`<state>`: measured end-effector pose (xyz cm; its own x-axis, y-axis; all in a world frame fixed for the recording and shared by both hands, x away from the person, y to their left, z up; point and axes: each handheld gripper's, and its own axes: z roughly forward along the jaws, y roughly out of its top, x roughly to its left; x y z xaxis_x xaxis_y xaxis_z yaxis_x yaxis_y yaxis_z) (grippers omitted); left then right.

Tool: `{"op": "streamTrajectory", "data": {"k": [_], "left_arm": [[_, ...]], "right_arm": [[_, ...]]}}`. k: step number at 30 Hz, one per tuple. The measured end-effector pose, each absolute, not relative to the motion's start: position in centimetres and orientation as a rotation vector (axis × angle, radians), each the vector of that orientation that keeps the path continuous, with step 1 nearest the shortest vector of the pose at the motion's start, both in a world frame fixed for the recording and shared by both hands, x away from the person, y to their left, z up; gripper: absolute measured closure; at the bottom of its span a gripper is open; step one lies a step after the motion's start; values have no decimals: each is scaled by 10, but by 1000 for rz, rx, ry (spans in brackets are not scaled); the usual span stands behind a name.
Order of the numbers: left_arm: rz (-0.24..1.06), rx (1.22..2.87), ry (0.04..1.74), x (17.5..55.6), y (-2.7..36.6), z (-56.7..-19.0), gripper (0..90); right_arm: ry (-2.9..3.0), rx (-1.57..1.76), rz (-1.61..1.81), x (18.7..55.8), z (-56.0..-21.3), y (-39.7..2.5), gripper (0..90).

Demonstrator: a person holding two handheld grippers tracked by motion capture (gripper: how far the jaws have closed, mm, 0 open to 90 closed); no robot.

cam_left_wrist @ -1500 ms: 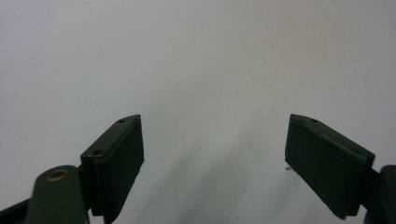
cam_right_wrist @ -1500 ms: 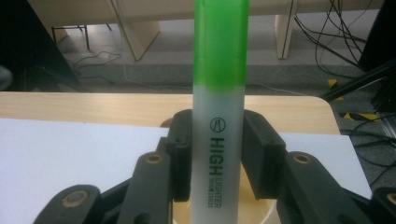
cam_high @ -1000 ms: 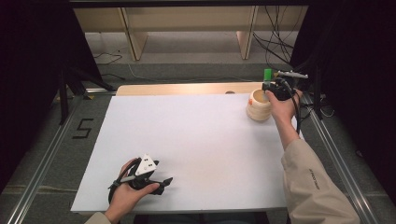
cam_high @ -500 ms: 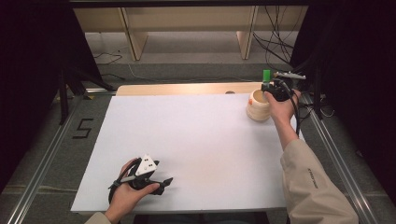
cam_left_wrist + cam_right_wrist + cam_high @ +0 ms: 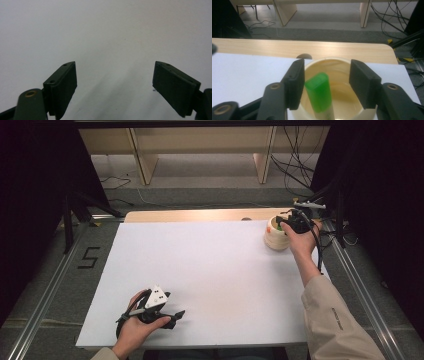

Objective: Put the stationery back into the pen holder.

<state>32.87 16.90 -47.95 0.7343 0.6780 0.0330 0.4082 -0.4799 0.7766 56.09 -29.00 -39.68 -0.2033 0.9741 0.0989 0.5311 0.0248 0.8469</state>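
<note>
A cream round cup stands at the far right of the white table cover. A marker with a green cap stands tilted inside the cup. My right gripper hovers over the cup's mouth. In the right gripper view its jaws stand open on either side of the marker, the left one close to the cap and the right one well apart from it. My left gripper rests low near the front left edge, open, with only white surface between its jaws.
A bare wooden strip of table runs behind the white cover, with a small round hole just behind the cup. Cables and wooden legs are on the floor beyond. Metal rails flank the table.
The green marker, held above the cup before, has gone down into it. The right gripper sank toward the cup's mouth. The left gripper stayed put.
</note>
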Motion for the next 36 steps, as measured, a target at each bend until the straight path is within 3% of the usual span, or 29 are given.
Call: {"op": "streamTrajectory", "data": {"k": [11, 36], "left_arm": [[435, 2144, 814, 328, 169, -479, 195], [435, 2144, 813, 328, 167, -480, 195]], "right_arm": [[1816, 1477, 1116, 527, -394, -286, 307], [1965, 1416, 1129, 481, -404, -275, 268]]}}
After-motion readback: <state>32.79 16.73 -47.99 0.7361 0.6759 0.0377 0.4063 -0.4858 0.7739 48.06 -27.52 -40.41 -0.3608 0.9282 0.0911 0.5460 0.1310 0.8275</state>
